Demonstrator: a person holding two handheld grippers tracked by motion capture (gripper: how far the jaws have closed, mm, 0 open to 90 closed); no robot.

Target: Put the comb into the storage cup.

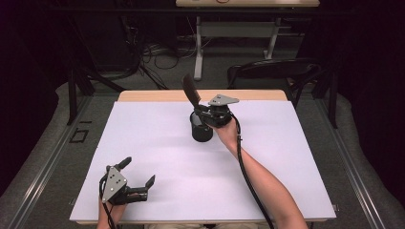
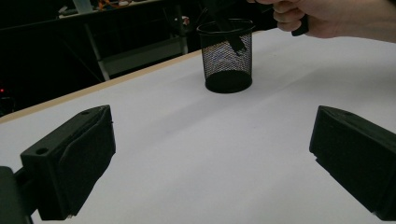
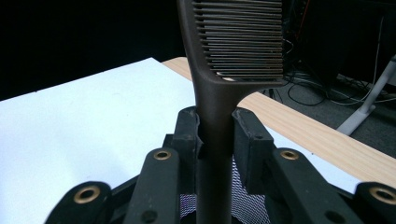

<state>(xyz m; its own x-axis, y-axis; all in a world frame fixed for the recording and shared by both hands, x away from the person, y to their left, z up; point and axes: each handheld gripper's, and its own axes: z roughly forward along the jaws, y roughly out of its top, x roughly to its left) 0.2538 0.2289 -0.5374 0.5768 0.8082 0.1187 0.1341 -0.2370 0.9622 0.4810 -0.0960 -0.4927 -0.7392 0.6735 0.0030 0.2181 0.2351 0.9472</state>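
Comb (image 3: 219, 70): dark brown plastic, smooth — fine straight teeth in a close row, a thick spine, narrowing to a round handle. It stands nearly upright, tilted a little, with the lower end of its handle (image 2: 236, 43) inside the cup.

Cup (image 1: 201, 130): black wire mesh, cylindrical, open at the top, with a solid dark base. The mesh is see-through; the white table shows through its wall. The comb's handle is in it, and I can make out nothing else inside.

Right gripper (image 1: 203, 112): just above the cup's rim, jaws clamped on the comb's handle from both sides, the toothed part rising above them.

Left gripper (image 1: 139, 177): well apart from the cup, toward the near edge of the table, jaws spread wide with nothing between them — flat black pads (image 2: 88, 158), matte.

Table (image 1: 157, 152): the cup stands on its smooth white top, past the middle; a pale wood strip shows along the far edge beyond the cup.
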